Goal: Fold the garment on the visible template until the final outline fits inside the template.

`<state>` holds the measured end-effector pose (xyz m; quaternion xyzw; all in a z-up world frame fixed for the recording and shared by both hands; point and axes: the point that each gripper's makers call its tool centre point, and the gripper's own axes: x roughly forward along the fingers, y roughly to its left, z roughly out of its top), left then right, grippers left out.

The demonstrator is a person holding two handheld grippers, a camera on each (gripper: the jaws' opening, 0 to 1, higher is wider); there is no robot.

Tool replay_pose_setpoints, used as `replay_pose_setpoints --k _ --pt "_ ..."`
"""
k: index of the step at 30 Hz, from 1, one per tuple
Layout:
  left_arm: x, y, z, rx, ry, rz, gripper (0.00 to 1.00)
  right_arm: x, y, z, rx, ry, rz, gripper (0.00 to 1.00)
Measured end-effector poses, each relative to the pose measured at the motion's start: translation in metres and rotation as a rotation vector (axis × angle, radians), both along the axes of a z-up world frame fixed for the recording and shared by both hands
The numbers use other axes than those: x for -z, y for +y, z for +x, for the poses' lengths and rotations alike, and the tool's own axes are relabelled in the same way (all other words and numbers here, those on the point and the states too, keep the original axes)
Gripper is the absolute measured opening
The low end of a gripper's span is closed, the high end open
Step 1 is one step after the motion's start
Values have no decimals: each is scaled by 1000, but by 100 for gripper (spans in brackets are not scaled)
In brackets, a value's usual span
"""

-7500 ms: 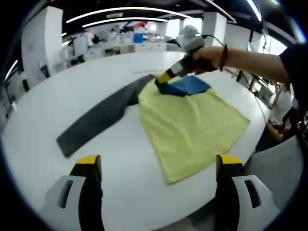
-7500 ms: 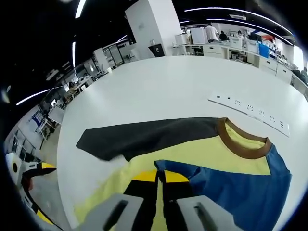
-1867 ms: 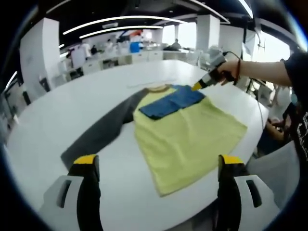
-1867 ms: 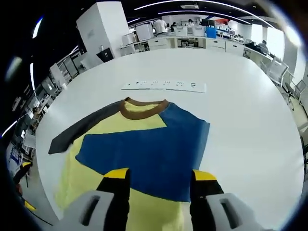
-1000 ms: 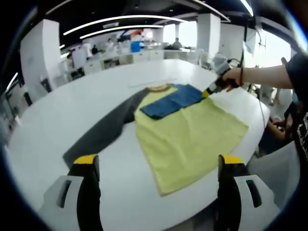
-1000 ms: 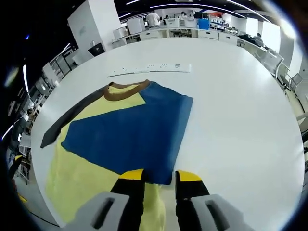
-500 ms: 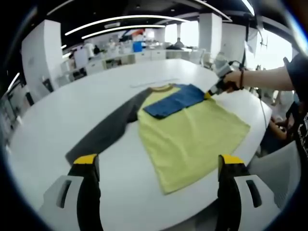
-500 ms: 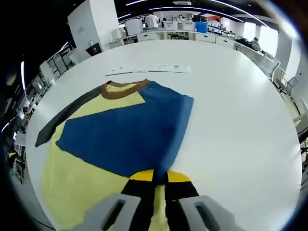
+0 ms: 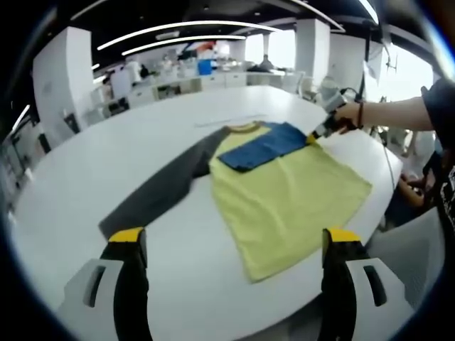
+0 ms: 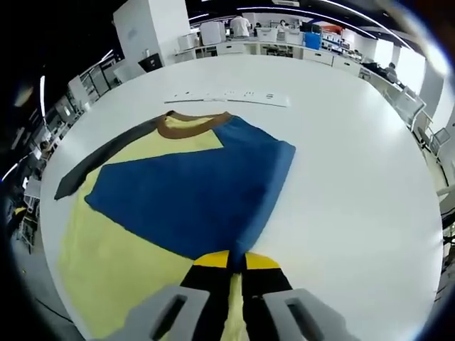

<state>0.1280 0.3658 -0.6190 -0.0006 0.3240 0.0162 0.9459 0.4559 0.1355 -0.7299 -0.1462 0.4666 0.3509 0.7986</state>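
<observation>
pinching the blue sleeve [image 10: 192,206] edge with my right gripper [image 10: 232,264]; left gripper [image 9: 231,245] hangs released. next, i'd tuck the grey sleeve [image 9: 160,195] across the yellow body [image 9: 291,195].

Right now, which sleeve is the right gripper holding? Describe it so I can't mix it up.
On the white table lies a yellow shirt. The blue sleeve is folded across its chest below the brown collar, its edge pinched in the right gripper. The other sleeve, dark grey, lies stretched out sideways.

Soft matt cloth garment [image 10: 163,192] — smooth, faintly glossy white table [image 10: 355,185].
</observation>
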Motion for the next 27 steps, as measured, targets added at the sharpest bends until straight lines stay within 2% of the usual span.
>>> replay_pose_setpoints --k 21,27 --pt "-1 -8 8 19 8 -2 99 1 -45 21 37 31 -13 0" --pt "-1 -7 8 17 10 -2 99 -2 -51 15 41 32 -14 0"
